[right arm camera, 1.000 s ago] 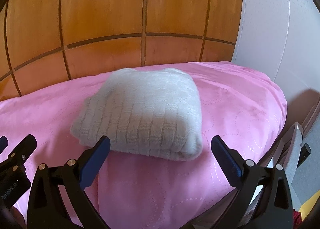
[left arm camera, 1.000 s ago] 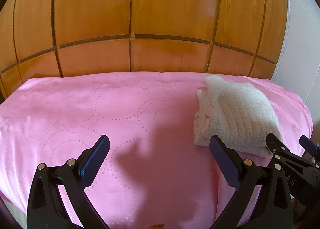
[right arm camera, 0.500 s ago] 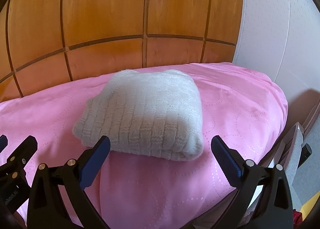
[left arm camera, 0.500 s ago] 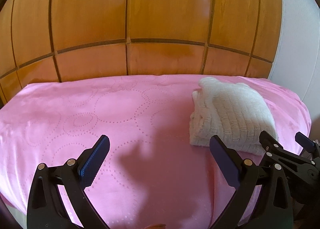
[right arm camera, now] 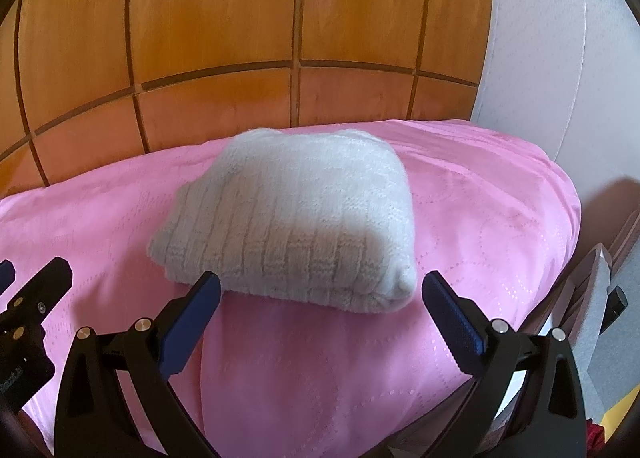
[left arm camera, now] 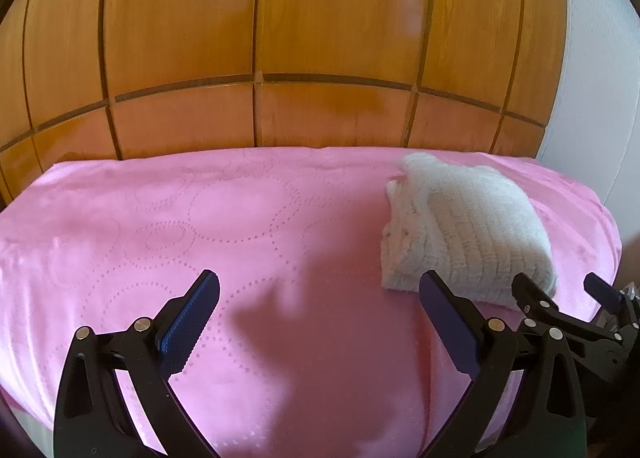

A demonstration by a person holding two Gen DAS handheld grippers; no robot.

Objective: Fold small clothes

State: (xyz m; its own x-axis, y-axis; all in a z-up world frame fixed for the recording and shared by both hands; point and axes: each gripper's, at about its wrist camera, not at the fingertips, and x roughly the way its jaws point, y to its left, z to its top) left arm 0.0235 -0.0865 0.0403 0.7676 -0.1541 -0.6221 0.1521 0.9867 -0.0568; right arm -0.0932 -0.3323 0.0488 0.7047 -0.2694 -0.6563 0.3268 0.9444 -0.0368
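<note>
Wood-panelled wall [left arm camera: 320, 37] across the top, pink bedspread [left arm camera: 200, 217] wide and bare at left, folded white knit sweater [right arm camera: 296, 225] near its right edge, long axis running away, fold nearest, left gripper [left arm camera: 320, 298] and right gripper [right arm camera: 320, 294] both spread wide, holding nothing.

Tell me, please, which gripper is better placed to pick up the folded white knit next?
The right gripper, I'd judge. Its open jaws frame the folded white knit head-on, close to its near edge. The left gripper faces bare pink bedspread, with the knit off to its right.
</note>
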